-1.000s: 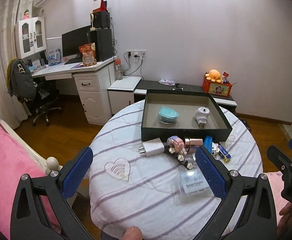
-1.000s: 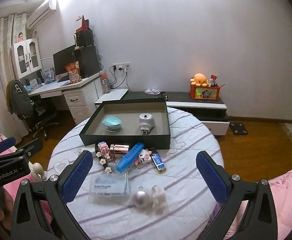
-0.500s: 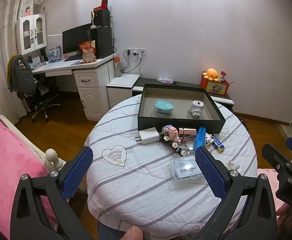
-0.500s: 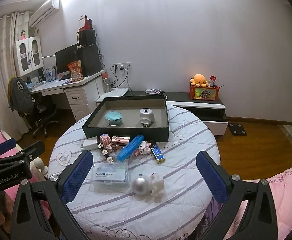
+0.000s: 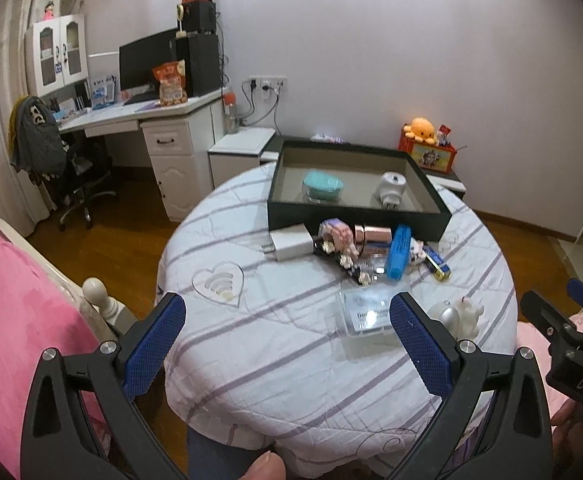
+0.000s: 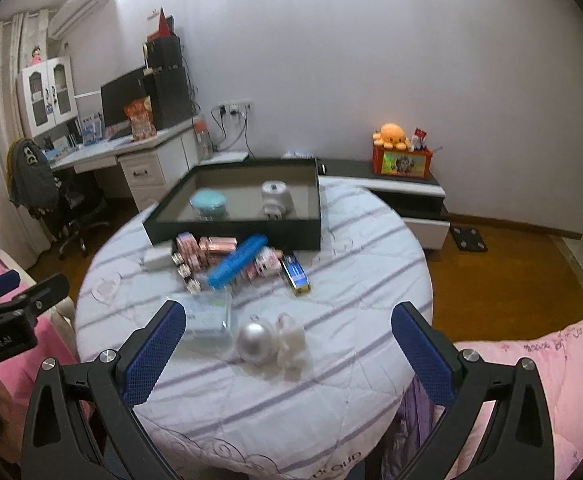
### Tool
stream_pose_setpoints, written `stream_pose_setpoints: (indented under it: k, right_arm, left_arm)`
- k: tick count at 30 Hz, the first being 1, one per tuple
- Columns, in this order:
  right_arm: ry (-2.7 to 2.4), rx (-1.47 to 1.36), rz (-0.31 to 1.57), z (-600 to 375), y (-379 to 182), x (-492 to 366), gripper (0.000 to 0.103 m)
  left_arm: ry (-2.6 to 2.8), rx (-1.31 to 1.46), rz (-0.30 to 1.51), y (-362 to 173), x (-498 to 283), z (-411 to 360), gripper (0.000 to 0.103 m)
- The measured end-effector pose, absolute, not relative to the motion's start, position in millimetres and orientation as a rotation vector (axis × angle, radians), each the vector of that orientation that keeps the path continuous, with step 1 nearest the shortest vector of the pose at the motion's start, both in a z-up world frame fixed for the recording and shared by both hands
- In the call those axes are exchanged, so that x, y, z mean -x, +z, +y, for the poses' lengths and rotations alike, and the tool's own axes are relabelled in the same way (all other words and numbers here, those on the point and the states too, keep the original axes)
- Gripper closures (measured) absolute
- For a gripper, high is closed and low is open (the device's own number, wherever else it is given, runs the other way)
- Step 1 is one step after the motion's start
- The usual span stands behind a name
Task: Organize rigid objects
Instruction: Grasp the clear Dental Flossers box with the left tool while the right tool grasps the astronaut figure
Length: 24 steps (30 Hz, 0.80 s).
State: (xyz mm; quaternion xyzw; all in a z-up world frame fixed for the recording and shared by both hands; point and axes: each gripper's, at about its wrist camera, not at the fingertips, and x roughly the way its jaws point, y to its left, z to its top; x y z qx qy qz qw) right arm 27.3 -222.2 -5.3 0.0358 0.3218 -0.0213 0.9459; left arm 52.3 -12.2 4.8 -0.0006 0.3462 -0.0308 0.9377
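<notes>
A dark box tray (image 5: 355, 222) (image 6: 235, 233) stands at the far side of the round table and holds a teal round case (image 5: 322, 185) (image 6: 208, 202) and a white plug device (image 5: 389, 188) (image 6: 277, 199). In front of it lie a white charger (image 5: 291, 245), a blue case (image 5: 397, 257) (image 6: 237, 261), pink blocks (image 5: 337, 234), a clear floss box (image 5: 365, 314) (image 6: 210, 316) and a silver ball (image 6: 256, 339). My left gripper (image 5: 285, 342) and right gripper (image 6: 287, 350) are open and empty, held above the table's near edge.
A striped cloth covers the table (image 5: 291, 352). A small yellow-blue box (image 6: 296, 274) lies right of the pile. A pink bed (image 5: 11, 320) is at the left, a desk with a monitor (image 5: 147, 116) and a low cabinet (image 6: 407, 196) stand behind.
Both grippers have pulled back and up from the table, so the table looks smaller and farther. Both stay open and empty. The objects have not moved.
</notes>
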Motion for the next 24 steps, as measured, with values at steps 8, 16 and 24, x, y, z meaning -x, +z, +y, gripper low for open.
stream_pose_setpoints:
  k: [8,16,24]
  right_arm:
    - [-0.038,-0.076,0.768,-231.8,-46.0,-44.2,0.000]
    - [0.003,-0.067,0.848,-233.7,-75.7,-66.8,0.000]
    - [0.075,-0.086,0.885,-232.1,-99.5,-91.6,0.000]
  left_arm:
    - [-0.093,0.001,0.779,-25.2,-63.7,-31.3,0.000]
    - [-0.112,0.009,0.846,-53.0,-80.7,-55.4,0.000]
    - [-0.081,0.012,0.888,-68.7,-92.1,-62.5,0.000]
